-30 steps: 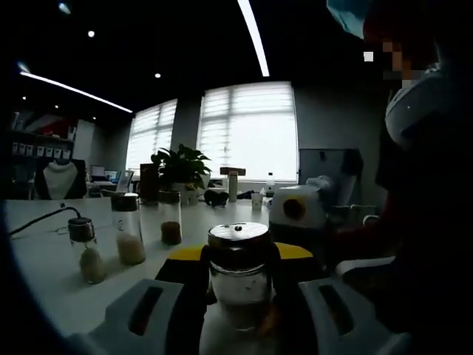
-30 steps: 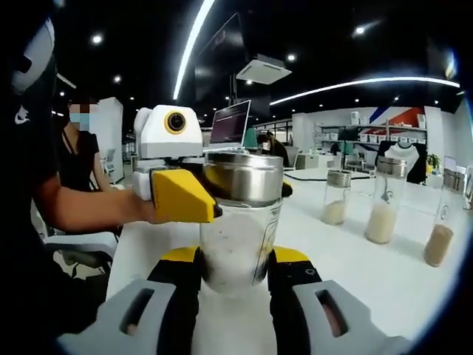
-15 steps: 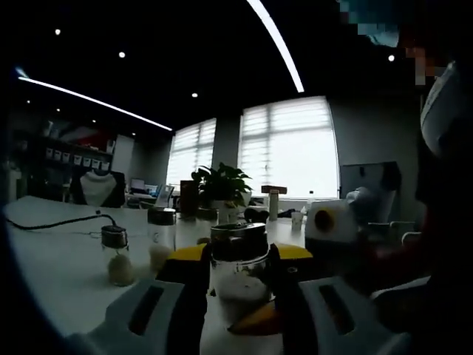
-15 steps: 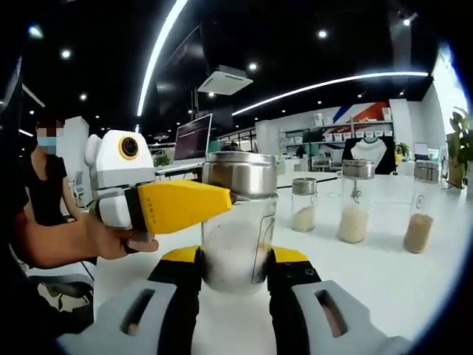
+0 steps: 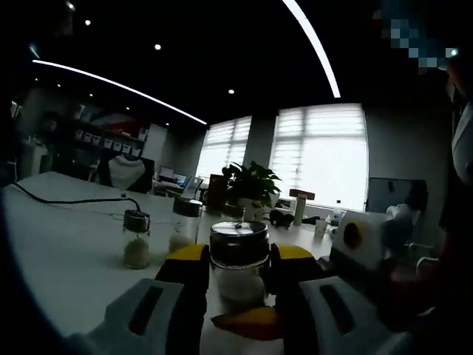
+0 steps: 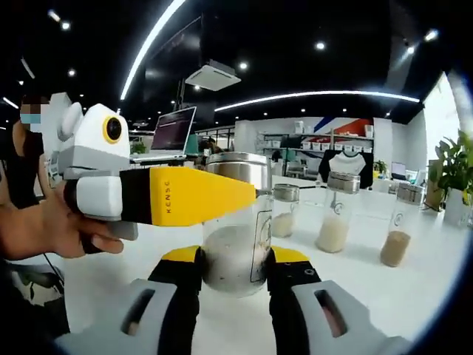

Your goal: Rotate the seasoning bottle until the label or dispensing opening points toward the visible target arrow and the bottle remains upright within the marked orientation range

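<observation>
The seasoning bottle [image 6: 230, 248], clear glass with white powder and a steel lid [image 6: 238, 167], stands upright on the white table [image 6: 369, 296]. My right gripper [image 6: 235, 265] is shut on its lower body, a black-and-yellow pad on each side. A yellow finger [image 6: 188, 196] of my left gripper reaches in from the left at lid height, with a hand [image 6: 44, 233] holding that gripper. In the left gripper view the bottle [image 5: 238, 260] sits between the pads of my left gripper [image 5: 238, 255], which is shut on it. A label edge [image 6: 263, 238] faces right.
Three more seasoning bottles [image 6: 283, 212] [image 6: 336, 213] [image 6: 399, 235] stand in a row behind on the right. Two of them [image 5: 136, 238] [image 5: 183, 225] appear left of the held one. A plant [image 5: 251, 185], a cable [image 5: 70, 198] and a laptop [image 6: 174, 132] lie farther back.
Both views have swung round the bottle. In the right gripper view the left gripper has come round to the left, so its yellow finger now lies lengthwise across the lid. The bottle stays upright.
</observation>
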Available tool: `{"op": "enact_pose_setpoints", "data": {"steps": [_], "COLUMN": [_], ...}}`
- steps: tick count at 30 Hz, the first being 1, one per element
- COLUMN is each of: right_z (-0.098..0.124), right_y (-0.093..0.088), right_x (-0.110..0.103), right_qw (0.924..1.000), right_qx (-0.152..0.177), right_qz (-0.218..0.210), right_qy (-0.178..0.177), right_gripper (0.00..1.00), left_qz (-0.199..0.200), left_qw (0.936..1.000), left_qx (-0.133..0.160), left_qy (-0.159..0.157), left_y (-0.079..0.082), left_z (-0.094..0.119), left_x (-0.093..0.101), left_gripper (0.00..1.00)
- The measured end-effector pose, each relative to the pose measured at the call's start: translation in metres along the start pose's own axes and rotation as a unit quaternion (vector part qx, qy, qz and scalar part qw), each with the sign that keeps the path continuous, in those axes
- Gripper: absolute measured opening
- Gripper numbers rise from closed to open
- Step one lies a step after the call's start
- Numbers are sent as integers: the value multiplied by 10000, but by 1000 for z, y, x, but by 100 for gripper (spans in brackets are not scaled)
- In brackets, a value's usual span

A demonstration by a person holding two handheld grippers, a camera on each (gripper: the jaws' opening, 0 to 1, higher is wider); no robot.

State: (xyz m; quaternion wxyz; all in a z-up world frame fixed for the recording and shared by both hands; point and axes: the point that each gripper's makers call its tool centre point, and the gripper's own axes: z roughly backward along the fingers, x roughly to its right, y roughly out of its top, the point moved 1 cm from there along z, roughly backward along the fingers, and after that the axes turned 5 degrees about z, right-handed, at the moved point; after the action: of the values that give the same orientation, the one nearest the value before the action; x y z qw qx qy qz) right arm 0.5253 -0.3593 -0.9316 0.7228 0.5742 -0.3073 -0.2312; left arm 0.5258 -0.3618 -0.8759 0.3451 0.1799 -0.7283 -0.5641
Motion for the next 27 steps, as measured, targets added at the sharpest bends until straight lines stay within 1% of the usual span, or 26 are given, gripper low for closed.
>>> {"op": "enact_pose_setpoints", "data": {"steps": [2,4,5,6,7,8,9,10,12,14,17,19,20,21,23,26,27], "right_z": [-1,-2,-3,-3,-3,-3,-2,-1,2,4,9,11,13,14,16,16,16], "right_y": [-1,-6,-7,-8,-9,-7,-6,-4,-1,4,12,15,17,18,18,17,17], "right_x": [1,2,2,3,3,-2,-3,-2,-2,-3,-9,-10,-9,-9,-12,-13,-14], "right_qw": [9999,9997,9997,9997,9998,9995,9991,9988,9982,9972,9912,9867,9843,9832,9787,9778,9773], "right_qx": [-28,-163,-186,-183,-153,-44,9,67,164,303,535,638,690,714,709,678,656], "right_qz": [42,65,68,49,-29,-257,-342,-370,-318,-289,-515,-659,-744,-765,-914,-888,-870], "right_qy": [-91,-156,-147,-131,-78,166,251,314,473,616,1097,1340,1443,1493,1699,1774,1818], "right_gripper": [32,32,32,32,33,33,32,32,32,32,31,30,30,30,30,30,30], "left_qz": [126,363,539,482,439,458,573,634,620,522,410,387,406,406,385,189,39], "left_qw": [9998,9985,9973,9979,9982,9981,9975,9974,9978,9985,9985,9977,9967,9962,9951,9930,9917], "left_qx": [-13,-77,-136,-126,-129,-145,-150,-116,-132,-152,-154,-156,-162,-171,-186,-314,-370], "left_qy": [157,407,476,422,400,392,382,312,192,-43,-329,-537,-689,-757,-895,-1119,-1231], "left_y": [-1,-4,-7,-6,-6,-6,-6,-5,-2,1,7,10,12,13,14,12,11], "left_z": [-2,-3,-4,-4,-4,-3,-2,0,2,3,5,7,8,8,9,10,10], "left_x": [-2,-6,-8,-8,-8,-10,-11,-12,-11,-7,-6,-5,-4,-6,-6,-3,0], "left_gripper": [35,35,35,35,35,35,35,35,35,35,35,35,35,35,35,35,35]}}
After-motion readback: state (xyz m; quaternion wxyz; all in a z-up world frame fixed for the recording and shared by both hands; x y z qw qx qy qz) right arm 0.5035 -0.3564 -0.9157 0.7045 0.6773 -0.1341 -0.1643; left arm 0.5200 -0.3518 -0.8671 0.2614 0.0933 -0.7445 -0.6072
